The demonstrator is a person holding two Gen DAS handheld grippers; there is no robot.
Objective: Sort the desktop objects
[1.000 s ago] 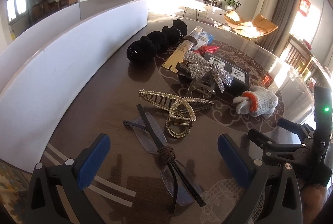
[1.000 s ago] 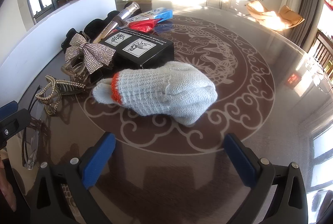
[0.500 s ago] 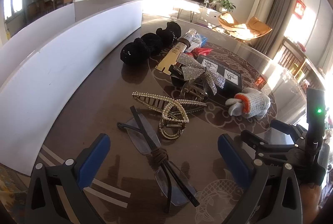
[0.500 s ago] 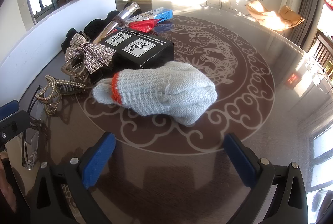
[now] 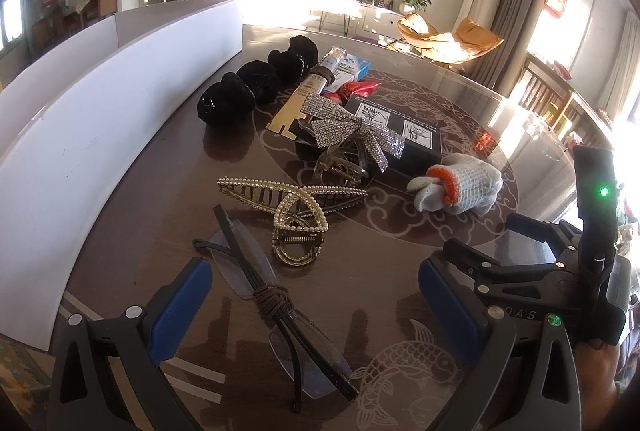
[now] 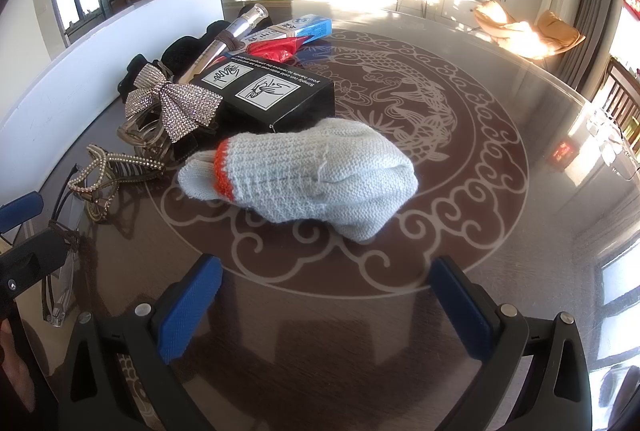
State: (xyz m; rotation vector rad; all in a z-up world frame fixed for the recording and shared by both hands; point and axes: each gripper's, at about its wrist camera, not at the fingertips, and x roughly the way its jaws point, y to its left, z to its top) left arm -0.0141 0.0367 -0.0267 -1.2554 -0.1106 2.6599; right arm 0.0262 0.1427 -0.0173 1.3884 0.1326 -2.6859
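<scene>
Folded glasses (image 5: 276,307), bound with a brown cord, lie on the dark glass table (image 5: 160,199) between my left gripper's (image 5: 316,303) wide-open, empty jaws. Just beyond them sits a pearl hair claw (image 5: 294,207), then a rhinestone bow clip (image 5: 348,131) against a black box (image 5: 404,127). A rolled white glove (image 6: 304,175) with an orange cuff lies ahead of my right gripper (image 6: 326,307), whose jaws are also spread wide and hold nothing. Black scrunchies (image 5: 256,83) line the white board (image 5: 100,119) at the left.
</scene>
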